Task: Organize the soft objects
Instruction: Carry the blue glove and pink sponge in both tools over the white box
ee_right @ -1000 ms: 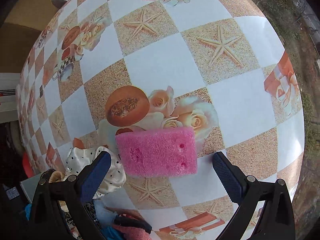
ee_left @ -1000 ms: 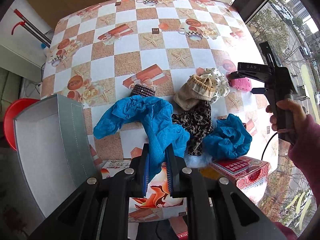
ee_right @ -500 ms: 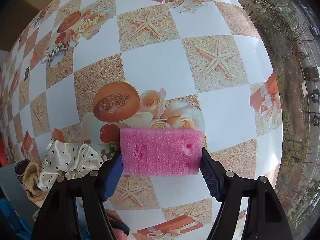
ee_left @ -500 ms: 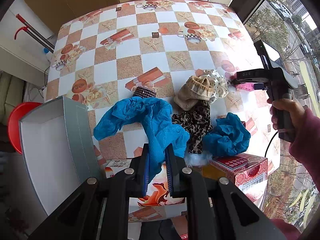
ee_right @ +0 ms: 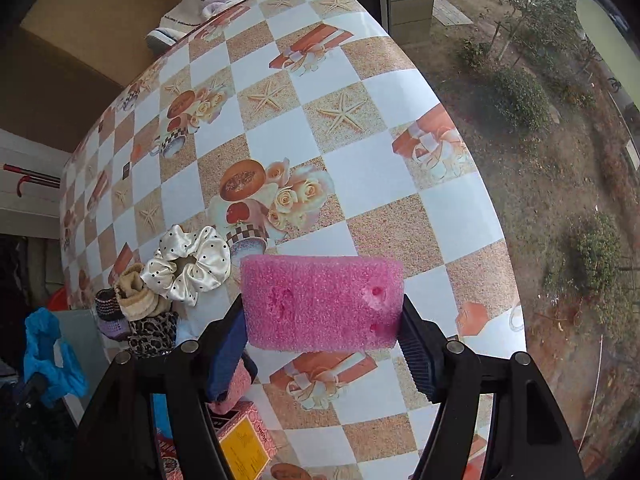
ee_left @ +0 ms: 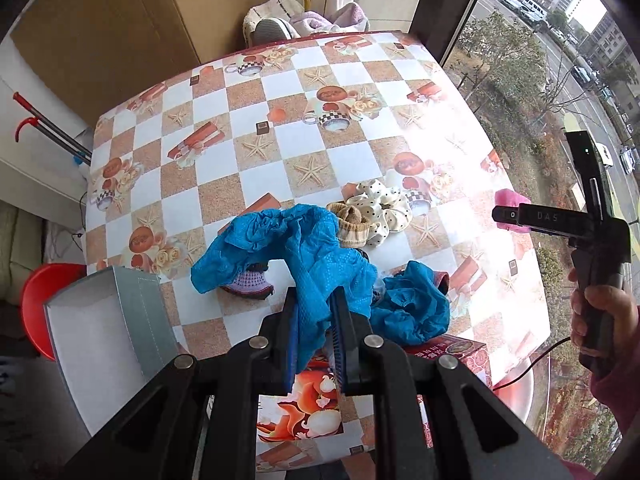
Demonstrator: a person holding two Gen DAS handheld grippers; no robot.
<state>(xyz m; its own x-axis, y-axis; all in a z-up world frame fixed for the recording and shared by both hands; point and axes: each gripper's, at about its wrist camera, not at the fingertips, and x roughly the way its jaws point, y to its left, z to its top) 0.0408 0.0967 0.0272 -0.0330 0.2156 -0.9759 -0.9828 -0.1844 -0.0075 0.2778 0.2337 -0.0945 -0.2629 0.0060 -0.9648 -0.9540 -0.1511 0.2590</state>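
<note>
Sponge (ee_right: pixel 322 304), pink, is clamped between the pads of the right gripper (ee_right: pixel 324 340) above the table (ee_right: pixel 360 168); left gripper (ee_left: pixel 314 324) is closed on the blue cloth (ee_left: pixel 304 252), near the grey box (ee_left: pixel 100 340). Farther lie the dotted scrunchie (ee_right: pixel 188 264) and beige sock (ee_right: pixel 134 296); I judge the hanging cloth may drag them, or the sponge may slip.

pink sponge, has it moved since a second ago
Yes. The pink sponge, clamped in the right tongs, has lifted off the table, away from the melon print.

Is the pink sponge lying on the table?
No, the pink sponge is clamped between the right gripper's fingers, lifted above the table.
</note>
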